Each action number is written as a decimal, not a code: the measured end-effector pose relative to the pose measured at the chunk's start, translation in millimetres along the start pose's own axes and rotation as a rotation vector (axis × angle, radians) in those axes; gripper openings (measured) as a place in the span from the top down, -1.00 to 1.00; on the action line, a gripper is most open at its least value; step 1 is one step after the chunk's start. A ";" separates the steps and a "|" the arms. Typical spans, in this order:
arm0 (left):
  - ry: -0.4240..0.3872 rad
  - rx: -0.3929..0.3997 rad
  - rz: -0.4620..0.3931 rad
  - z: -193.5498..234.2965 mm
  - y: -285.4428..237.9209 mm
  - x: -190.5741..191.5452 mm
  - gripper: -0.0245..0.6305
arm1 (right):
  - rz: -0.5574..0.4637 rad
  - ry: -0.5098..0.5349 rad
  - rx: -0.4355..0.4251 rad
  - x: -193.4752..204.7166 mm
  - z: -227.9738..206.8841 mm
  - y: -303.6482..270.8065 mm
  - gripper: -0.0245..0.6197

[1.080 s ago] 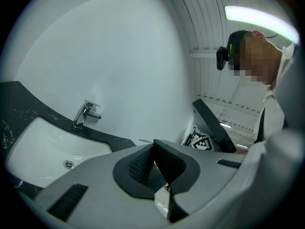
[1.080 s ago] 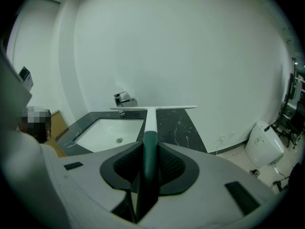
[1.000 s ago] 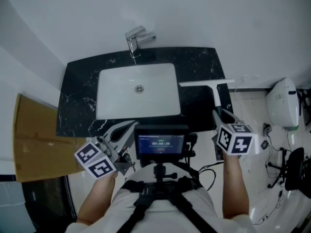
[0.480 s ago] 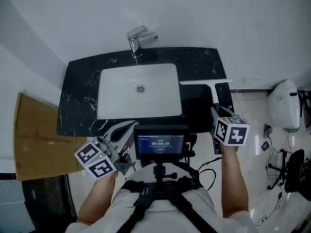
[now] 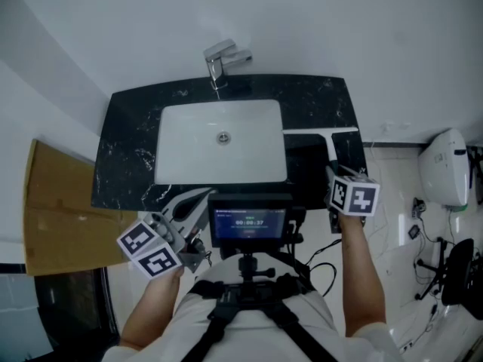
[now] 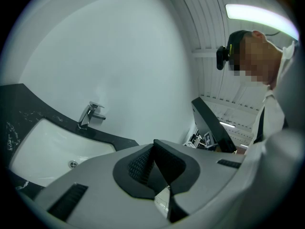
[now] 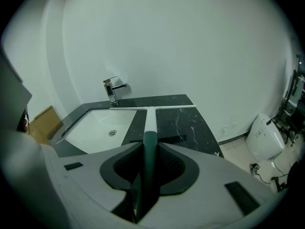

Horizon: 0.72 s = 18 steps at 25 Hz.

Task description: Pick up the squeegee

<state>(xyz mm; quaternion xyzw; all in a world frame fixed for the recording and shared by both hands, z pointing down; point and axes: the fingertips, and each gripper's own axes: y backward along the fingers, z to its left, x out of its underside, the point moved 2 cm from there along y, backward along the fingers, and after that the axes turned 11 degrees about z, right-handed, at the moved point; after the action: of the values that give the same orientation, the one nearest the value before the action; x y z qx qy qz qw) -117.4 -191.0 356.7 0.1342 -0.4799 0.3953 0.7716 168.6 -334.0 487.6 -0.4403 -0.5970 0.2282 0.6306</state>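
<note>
The squeegee has a long white blade (image 5: 321, 131) and a white shaft that ends in a dark green handle (image 7: 148, 144). My right gripper (image 5: 333, 170) is shut on that handle, and in the right gripper view (image 7: 148, 152) the shaft runs straight out from between the pads. The blade (image 7: 152, 108) lies crosswise over the black counter, right of the sink; whether it touches the stone I cannot tell. My left gripper (image 5: 198, 200) stays near the counter's front edge, left of the screen. Its pads (image 6: 164, 163) meet with nothing between them.
A white sink basin (image 5: 220, 143) is set in the black marble counter (image 5: 124, 153), with a chrome faucet (image 5: 220, 59) at the wall. Cardboard (image 5: 56, 210) leans at the left. A white toilet (image 5: 445, 168) and a chair (image 5: 459, 274) stand on the floor at the right. A small screen (image 5: 249, 222) hangs at my chest.
My right gripper, with the squeegee in it, has moved forward and down toward the counter. The left gripper has kept still.
</note>
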 end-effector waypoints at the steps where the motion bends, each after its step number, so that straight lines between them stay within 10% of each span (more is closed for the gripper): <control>1: 0.000 -0.002 0.000 -0.5 0.4 -0.1 0.93 | 0.004 0.000 0.002 0.1 -0.8 -3.0 0.66; 18: 0.005 -0.036 -0.007 -2.7 4.8 -0.9 0.93 | 0.038 0.001 0.040 -1.9 -11.8 -40.2 0.66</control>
<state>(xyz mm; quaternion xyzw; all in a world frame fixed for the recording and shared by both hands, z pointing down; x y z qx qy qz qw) -119.4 -186.7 353.8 0.1209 -0.4844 0.3843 0.7765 170.0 -359.4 521.0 -0.4392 -0.5834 0.2518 0.6351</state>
